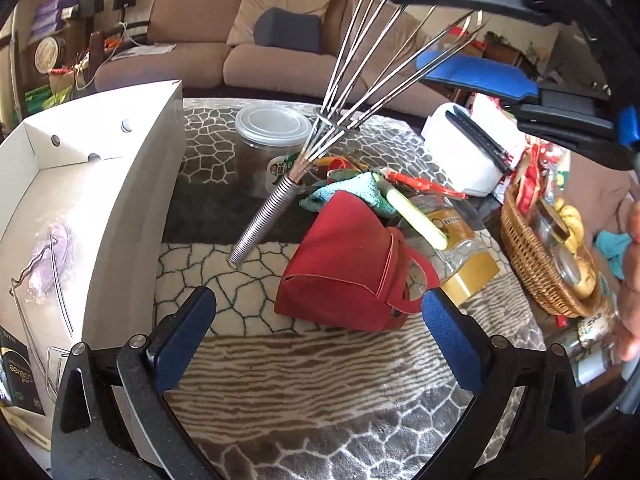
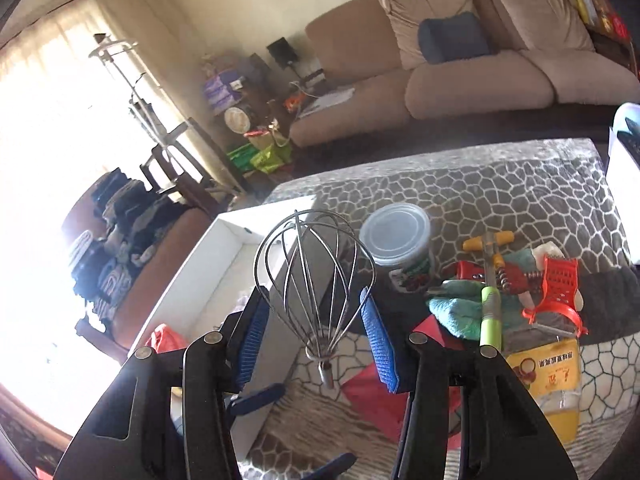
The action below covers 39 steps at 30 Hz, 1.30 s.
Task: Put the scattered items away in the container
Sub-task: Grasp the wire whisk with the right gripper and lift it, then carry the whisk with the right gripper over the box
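Note:
My right gripper (image 2: 316,328) is shut on the wire balloon of a metal whisk (image 2: 316,276), its blue pads pressing the wires from both sides. In the left wrist view the whisk (image 1: 264,216) hangs tilted from the right gripper (image 1: 452,28), coiled handle pointing down just above the patterned cloth. An open white box (image 1: 132,184) stands to the left, seen too in the right wrist view (image 2: 224,248). My left gripper (image 1: 320,320) is open, low over the table, with a red bag (image 1: 344,264) lying beyond its fingers.
A lidded plastic jar (image 1: 272,128), green cloth (image 1: 360,192), green-handled peeler (image 1: 416,216), red grater (image 2: 560,284) and yellow-labelled bottle (image 1: 460,248) are piled behind the bag. A wicker basket (image 1: 532,264) and white appliance (image 1: 464,148) stand at right. A sofa lies beyond.

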Each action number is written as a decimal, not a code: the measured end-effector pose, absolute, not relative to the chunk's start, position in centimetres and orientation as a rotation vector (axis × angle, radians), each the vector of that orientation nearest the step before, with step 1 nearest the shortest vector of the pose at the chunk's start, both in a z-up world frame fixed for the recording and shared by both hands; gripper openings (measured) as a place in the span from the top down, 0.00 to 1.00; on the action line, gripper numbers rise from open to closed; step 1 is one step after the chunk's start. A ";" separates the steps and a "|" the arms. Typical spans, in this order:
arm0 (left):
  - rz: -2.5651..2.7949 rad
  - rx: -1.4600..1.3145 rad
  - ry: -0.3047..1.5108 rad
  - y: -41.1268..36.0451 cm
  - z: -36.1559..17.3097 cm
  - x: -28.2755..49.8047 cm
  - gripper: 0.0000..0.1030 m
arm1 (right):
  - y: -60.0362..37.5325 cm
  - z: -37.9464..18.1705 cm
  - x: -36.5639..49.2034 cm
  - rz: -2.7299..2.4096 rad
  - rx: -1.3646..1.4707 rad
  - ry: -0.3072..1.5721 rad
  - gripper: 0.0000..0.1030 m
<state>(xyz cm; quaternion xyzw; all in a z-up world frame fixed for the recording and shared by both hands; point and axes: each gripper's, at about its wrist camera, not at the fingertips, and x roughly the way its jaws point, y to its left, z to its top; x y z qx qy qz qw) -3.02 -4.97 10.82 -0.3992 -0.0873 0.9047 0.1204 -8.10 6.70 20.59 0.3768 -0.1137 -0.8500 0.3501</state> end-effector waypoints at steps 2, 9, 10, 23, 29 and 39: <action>2.669 -1.126 -0.247 -5.0 11.6 -2.5 0.00 | 6.3 21.8 -6.2 -2.206 0.921 -0.274 0.52; 2.783 -0.869 -0.208 -6.9 15.6 -0.4 0.00 | 3.4 25.6 -3.2 -2.132 0.859 -0.192 0.52; 2.782 -0.852 -0.240 -7.6 15.8 -0.3 0.00 | 2.7 26.0 -2.9 -2.119 0.856 -0.180 0.52; 2.635 -0.811 -0.748 -19.6 16.3 0.3 0.67 | -6.4 27.6 -3.0 -2.023 0.847 -0.103 0.52; 2.636 -1.013 -0.787 -21.8 13.5 -1.1 0.69 | -11.2 24.0 -5.7 -1.991 0.959 -0.088 0.52; 2.526 -1.163 -0.937 -24.7 10.4 -2.8 0.68 | -16.9 16.2 -10.3 -1.924 1.211 -0.065 0.52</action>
